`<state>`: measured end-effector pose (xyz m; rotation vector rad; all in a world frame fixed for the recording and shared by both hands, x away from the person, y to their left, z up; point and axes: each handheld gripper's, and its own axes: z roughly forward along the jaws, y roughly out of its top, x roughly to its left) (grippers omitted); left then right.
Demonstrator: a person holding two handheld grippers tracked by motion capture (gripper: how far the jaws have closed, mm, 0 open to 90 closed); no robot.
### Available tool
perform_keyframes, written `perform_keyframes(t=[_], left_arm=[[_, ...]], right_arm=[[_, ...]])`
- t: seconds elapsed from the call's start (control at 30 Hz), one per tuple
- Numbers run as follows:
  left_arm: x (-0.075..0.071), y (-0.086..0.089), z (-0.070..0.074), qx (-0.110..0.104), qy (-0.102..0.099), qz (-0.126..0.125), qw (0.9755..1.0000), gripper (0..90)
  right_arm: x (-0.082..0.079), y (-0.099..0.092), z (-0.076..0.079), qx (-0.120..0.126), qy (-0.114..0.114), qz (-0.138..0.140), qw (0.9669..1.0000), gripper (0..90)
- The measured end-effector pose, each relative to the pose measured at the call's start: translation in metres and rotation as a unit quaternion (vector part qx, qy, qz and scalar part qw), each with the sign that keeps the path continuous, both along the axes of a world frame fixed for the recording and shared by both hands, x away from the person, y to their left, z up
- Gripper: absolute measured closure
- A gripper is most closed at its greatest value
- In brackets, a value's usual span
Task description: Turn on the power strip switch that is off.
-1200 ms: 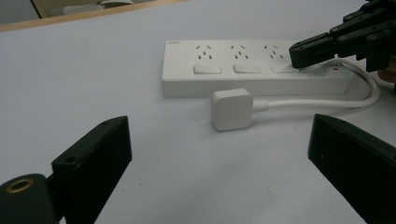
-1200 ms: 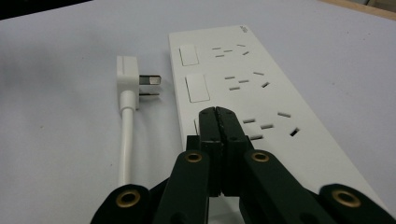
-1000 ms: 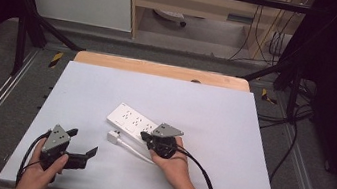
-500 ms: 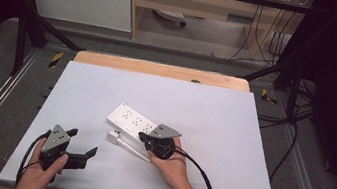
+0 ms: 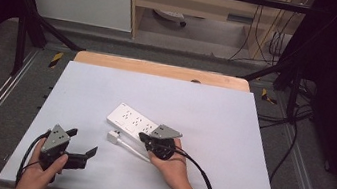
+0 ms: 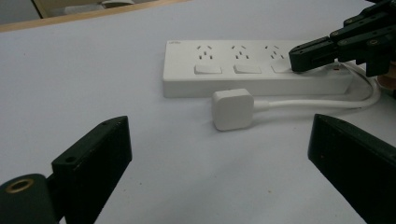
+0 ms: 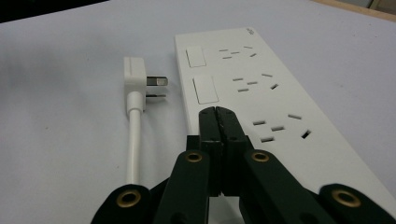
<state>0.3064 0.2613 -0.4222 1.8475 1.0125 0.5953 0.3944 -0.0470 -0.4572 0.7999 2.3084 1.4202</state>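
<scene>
One white power strip (image 7: 261, 93) lies near the middle of the white table (image 5: 234, 114), with three socket groups and three rocker switches, and a small embossed mark at its far end too faint to read. One white plug (image 6: 232, 108) on its cable lies just beside the strip, its prongs bare. The right gripper (image 7: 217, 122) has its jaws pressed together, tips on the nearest switch, while the left gripper (image 5: 82, 143) rests spread wide and empty, well apart from the strip.
</scene>
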Motion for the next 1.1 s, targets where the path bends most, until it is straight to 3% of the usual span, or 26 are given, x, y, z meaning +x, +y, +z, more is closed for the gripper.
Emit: perform_keyframes(t=[0.63, 1.1], left_arm=[[0.0003, 0.0000, -0.0001, 0.001, 0.000, -0.001, 1.0000, 6.3], [0.0003, -0.0008, -0.0003, 0.000, 0.000, 0.000, 1.0000, 6.3]], right_arm=[[0.0003, -0.0031, 0.0008, -0.001, 0.013, 0.006, 0.9999, 90.0], [-0.0041, -0.0025, 0.0036, -0.001, 0.003, 0.014, 0.9999, 90.0]])
